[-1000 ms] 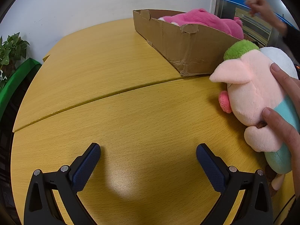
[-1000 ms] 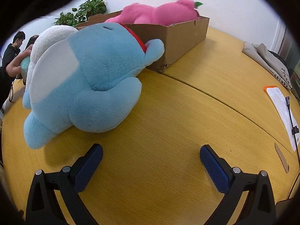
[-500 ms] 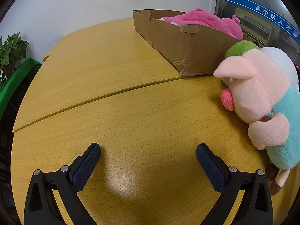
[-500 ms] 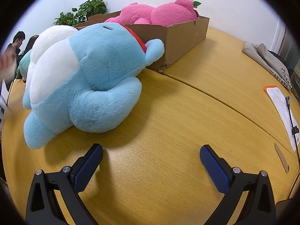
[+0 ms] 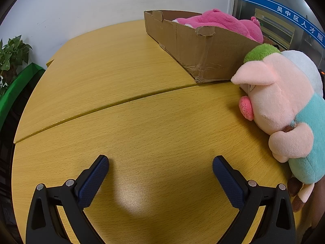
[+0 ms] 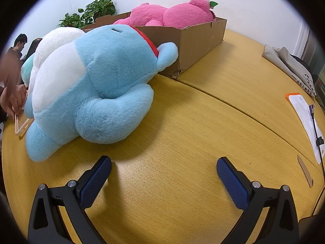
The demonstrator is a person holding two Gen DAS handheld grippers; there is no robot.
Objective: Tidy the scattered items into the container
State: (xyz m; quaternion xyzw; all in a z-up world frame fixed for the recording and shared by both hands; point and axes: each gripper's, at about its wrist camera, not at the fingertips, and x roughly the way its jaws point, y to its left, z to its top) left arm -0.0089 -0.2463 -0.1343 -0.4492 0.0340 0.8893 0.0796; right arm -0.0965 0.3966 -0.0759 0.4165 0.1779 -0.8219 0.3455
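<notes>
By pig plush (image 5: 284,109) — steadying hand gone.

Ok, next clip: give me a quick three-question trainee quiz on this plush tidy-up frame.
1. True or false: the pink plush already lies in the cardboard box.
2. Which toy lies nearest the right gripper? A) blue plush B) pig plush
3. Fill in: the left gripper is ___, holding nothing.

Key: 1 true; 2 A; 3 open
</notes>
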